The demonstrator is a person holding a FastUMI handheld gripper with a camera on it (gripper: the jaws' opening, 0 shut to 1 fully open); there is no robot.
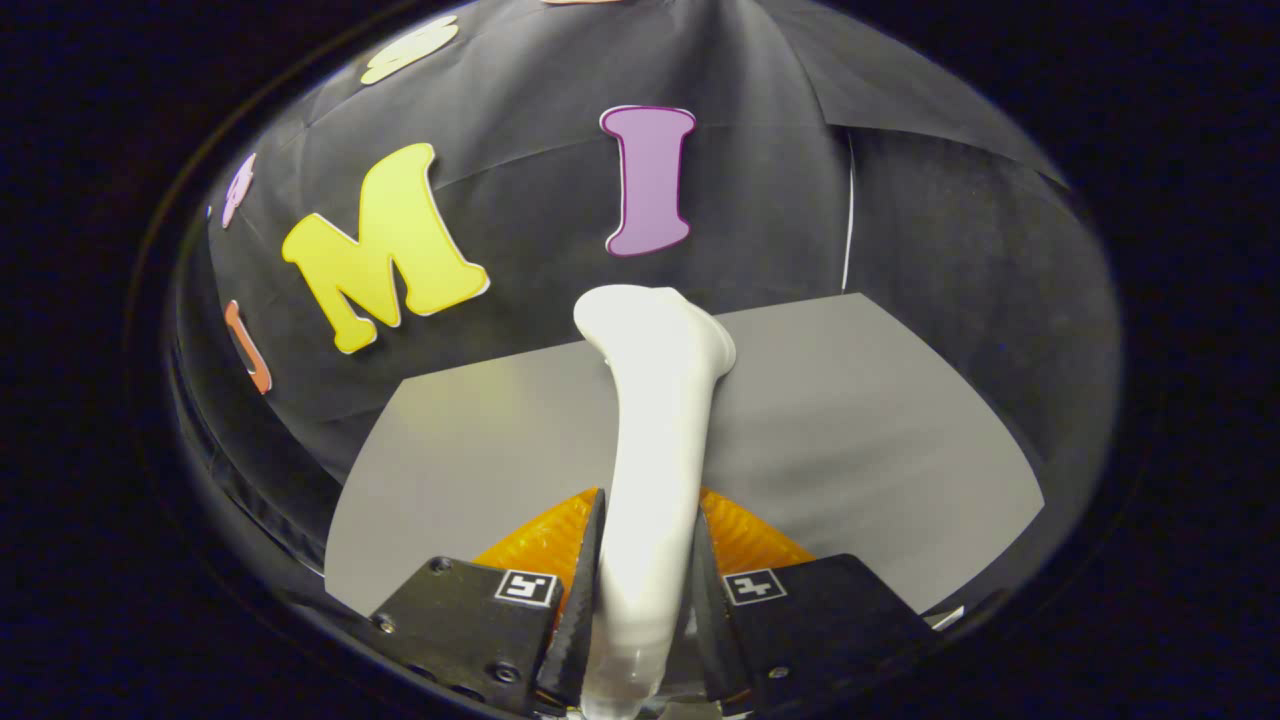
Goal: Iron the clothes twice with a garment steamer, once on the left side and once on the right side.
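Observation:
A white garment steamer (655, 440) stands up between the two fingers of my gripper (645, 570), its handle pinched from both sides. Its flared head (655, 325) points forward and up, beyond the fingertips, above the grey table (850, 420). The gripper is shut on the steamer's handle. The steamer hides the strip of table straight ahead.
The grey table stretches ahead and to both sides, ending at the black cloth wall (760, 200) behind it. A thin white vertical line (850, 210) runs down the wall to the right of the steamer head.

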